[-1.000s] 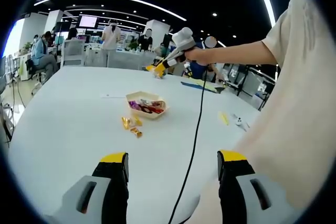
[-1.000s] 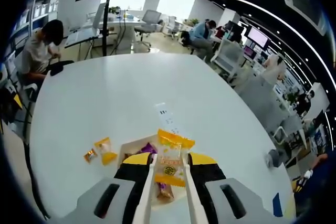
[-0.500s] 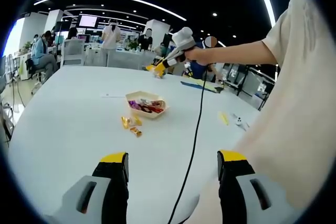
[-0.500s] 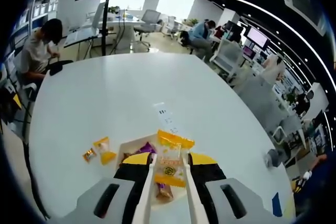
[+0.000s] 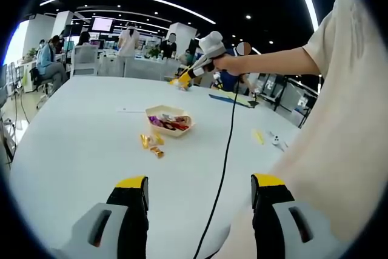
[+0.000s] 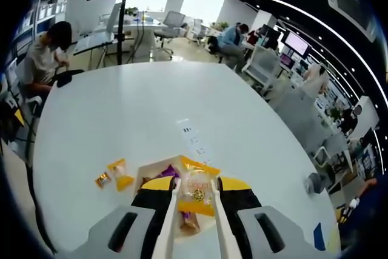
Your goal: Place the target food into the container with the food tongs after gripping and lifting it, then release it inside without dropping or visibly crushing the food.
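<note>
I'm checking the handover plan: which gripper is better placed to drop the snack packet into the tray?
Right. The right gripper holds the snack packet above the tray; the left gripper is open and far back.

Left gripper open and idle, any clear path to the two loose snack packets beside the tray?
Probably yes. The left gripper is open over bare table, and the loose snack packets lie ahead of it, just in front of the tray. Only the black cable runs nearby, to their right.

Left wide bare table (image 5: 73, 144) around the tray (image 5: 170, 121); crowded only by two loose packets (image 5: 151, 144) beside it.
</note>
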{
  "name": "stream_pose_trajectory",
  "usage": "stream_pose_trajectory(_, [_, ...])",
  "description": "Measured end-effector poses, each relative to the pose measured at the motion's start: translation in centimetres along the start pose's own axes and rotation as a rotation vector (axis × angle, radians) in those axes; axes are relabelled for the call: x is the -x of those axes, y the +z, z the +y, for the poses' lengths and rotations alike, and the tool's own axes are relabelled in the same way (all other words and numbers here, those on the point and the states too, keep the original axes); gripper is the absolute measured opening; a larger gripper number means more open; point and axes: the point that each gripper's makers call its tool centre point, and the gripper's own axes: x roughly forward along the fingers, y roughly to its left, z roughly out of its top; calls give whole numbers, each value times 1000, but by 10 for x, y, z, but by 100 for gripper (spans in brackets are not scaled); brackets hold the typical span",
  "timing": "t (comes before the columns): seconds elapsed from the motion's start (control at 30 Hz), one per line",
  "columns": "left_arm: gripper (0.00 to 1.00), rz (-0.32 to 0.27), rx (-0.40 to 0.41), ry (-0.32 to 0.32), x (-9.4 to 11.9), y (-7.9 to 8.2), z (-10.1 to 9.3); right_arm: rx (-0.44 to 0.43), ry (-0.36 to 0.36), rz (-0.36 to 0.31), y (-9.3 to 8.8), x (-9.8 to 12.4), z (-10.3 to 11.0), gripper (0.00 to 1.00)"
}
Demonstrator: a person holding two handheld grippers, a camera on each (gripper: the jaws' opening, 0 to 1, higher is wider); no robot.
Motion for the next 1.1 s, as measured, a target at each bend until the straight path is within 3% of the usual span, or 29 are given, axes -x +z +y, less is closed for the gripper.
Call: stream_pose_trajectory(1.1, [69,-4,-4,-2,0,2,0,3,10,1,-1,-2,6,28])
